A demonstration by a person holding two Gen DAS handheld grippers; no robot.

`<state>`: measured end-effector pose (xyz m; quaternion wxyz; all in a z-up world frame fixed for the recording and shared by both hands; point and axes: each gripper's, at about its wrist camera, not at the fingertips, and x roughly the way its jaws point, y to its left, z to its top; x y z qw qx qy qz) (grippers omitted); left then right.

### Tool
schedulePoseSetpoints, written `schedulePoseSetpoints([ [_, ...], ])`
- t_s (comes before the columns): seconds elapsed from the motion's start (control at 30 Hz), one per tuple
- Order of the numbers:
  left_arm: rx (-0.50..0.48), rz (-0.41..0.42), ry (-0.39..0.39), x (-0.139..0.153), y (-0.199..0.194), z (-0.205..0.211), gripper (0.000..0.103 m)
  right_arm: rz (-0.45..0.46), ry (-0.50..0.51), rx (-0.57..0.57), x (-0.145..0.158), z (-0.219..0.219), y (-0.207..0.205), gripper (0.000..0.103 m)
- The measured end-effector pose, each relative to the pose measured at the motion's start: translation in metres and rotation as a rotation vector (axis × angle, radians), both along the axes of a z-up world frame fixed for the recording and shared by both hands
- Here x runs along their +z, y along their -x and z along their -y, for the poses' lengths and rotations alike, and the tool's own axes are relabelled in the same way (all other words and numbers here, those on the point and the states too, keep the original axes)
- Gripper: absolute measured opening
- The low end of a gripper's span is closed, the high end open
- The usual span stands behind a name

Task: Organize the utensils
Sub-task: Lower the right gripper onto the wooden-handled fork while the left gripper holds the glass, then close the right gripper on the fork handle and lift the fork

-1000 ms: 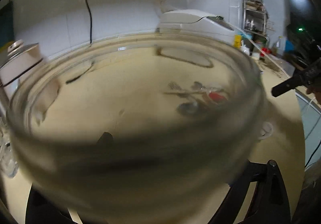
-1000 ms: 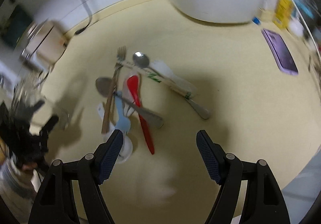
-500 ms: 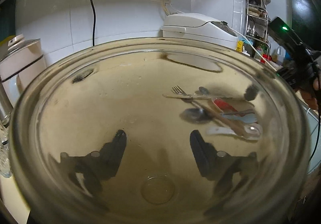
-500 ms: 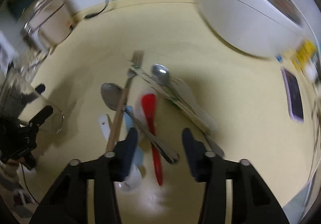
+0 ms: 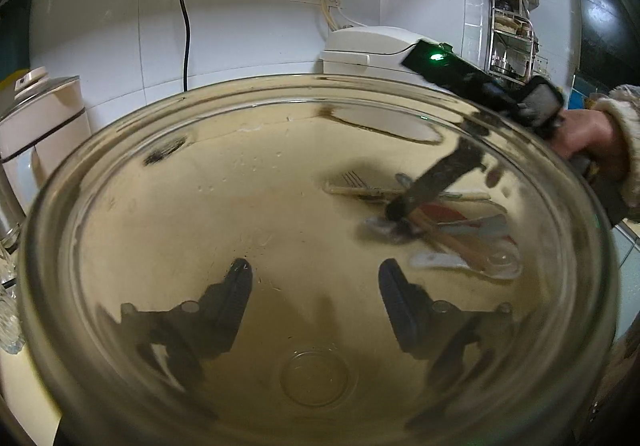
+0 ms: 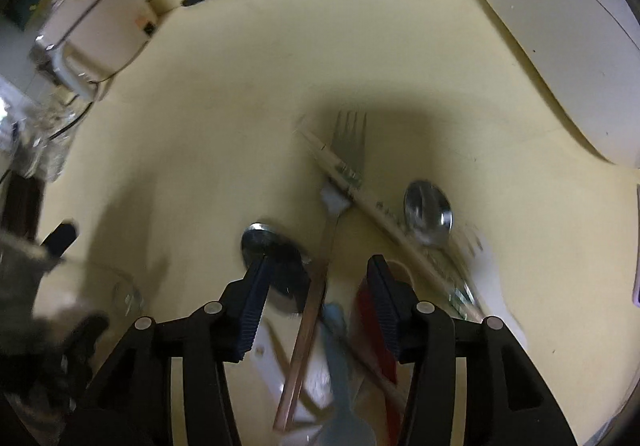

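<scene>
L gripper point(image 5: 316, 294): clamped on glass jar point(image 5: 120, 174), fingers seen through glass, pads on either side of jar; jar mouth fills L wrist view.

R gripper point(image 6: 316, 298): pointing steeply down over utensil pile on beige counter point(image 6: 240, 94), jaws opening, pads not pressing anything. Between jaws: wooden fork handle point(image 6: 308, 318), blue spoon point(image 6: 336, 358). Steel spoon bowl point(image 6: 272, 246) just at left pad. Red utensil point(image 6: 372, 326) at right pad. Fork tines point(image 6: 350, 142) ahead of tips; second steel spoon point(image 6: 427, 212) ahead-right.
</scene>
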<state>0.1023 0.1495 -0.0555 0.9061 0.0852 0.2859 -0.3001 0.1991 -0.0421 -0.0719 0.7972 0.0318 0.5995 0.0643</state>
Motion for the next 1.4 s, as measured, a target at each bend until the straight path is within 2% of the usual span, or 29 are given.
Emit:
schedulePoseSetpoints([
  [0.2,-0.003,-0.004,0.005,0.0,0.001,-0.001,0.073,0.006,0.038,0.007,0.0,-0.008,-0.016,0.042],
  [0.23,-0.003,-0.005,0.005,0.0,0.0,-0.001,0.073,0.006,0.035,0.022,0.0,-0.011,-0.017,0.038],
  [0.27,-0.003,-0.005,0.005,0.0,0.0,-0.001,0.073,0.001,0.035,0.032,-0.002,-0.012,-0.017,0.024],
  [0.3,-0.004,-0.005,0.006,0.0,0.0,-0.001,0.073,-0.016,0.037,0.044,-0.005,-0.013,-0.017,0.016],
  [0.4,-0.003,-0.005,0.005,0.0,0.0,-0.001,0.073,-0.035,-0.013,0.042,-0.01,-0.011,-0.015,0.009],
  [0.7,-0.005,-0.006,0.007,0.0,0.0,-0.001,0.073,0.038,-0.333,0.017,0.016,0.018,0.016,0.006],
  [0.8,-0.005,-0.007,0.008,0.0,0.001,-0.001,0.073,0.064,-0.385,0.006,0.025,0.026,0.024,0.006],
  [0.9,-0.006,-0.008,0.009,0.0,0.001,-0.001,0.073,0.047,-0.27,0.014,0.025,0.019,0.02,0.008],
  [0.97,-0.006,-0.008,0.01,0.0,0.002,-0.001,0.074,0.022,-0.246,0.013,0.019,0.01,0.012,0.009],
  [1.07,-0.005,-0.01,0.012,-0.001,0.003,0.0,0.074,-0.02,-0.24,0.018,0.012,-0.001,0.003,0.023],
  [1.23,-0.008,-0.017,0.019,0.0,0.003,-0.002,0.074,-0.094,-0.168,-0.005,-0.007,-0.014,-0.01,0.024],
  [1.4,-0.011,-0.022,0.026,0.0,0.003,-0.002,0.074,-0.06,-0.082,0.041,-0.008,-0.032,-0.016,0.025],
])
